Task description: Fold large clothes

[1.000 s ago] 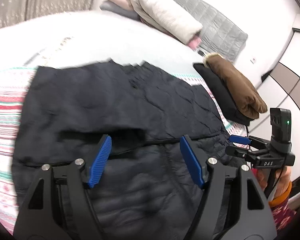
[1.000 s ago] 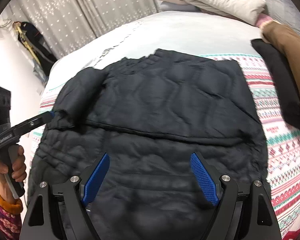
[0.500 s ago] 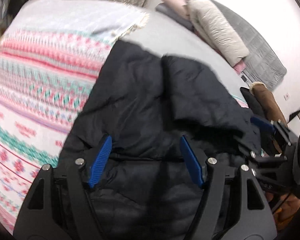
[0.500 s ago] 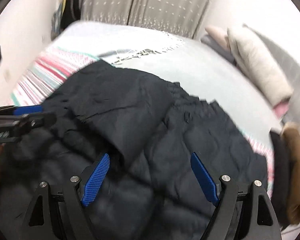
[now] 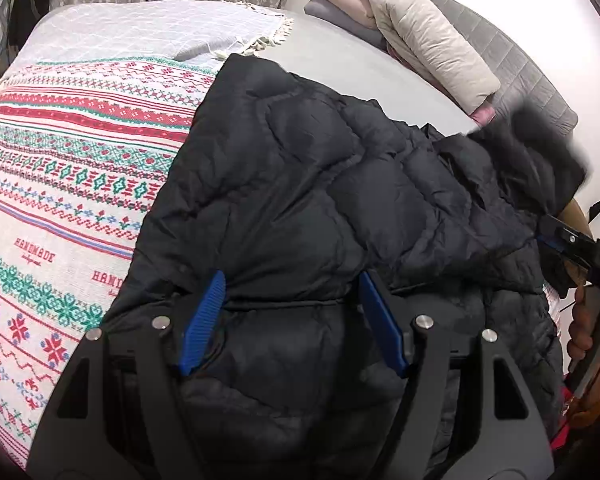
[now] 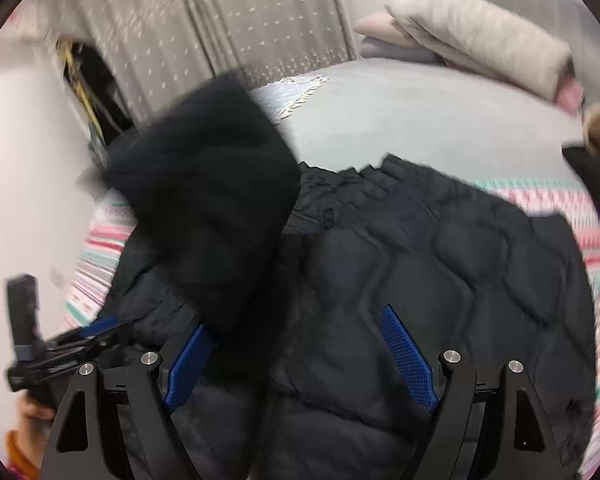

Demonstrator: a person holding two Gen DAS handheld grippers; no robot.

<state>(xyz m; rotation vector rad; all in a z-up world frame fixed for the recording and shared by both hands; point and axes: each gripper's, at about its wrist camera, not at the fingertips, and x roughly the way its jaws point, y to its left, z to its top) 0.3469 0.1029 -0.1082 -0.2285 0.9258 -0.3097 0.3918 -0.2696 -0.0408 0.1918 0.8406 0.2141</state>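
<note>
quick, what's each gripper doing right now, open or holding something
Left gripper: open, over the black jacket, gripping nothing.
Right gripper: open, jacket fabric between its fingers, not clamped.

A black quilted jacket (image 5: pixel 320 200) lies spread on the patterned bedspread, partly folded over itself. One sleeve (image 6: pixel 212 208) is lifted, blurred, above the body at its side.

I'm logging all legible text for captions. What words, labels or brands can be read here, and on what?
"HANDMADE" on the patterned blanket, knitted in red; a small line under it is too small to read.
"HANDM", cut off by the black jacket, on the same blanket.
"DAS" on the right tool, running on out of view.
</note>
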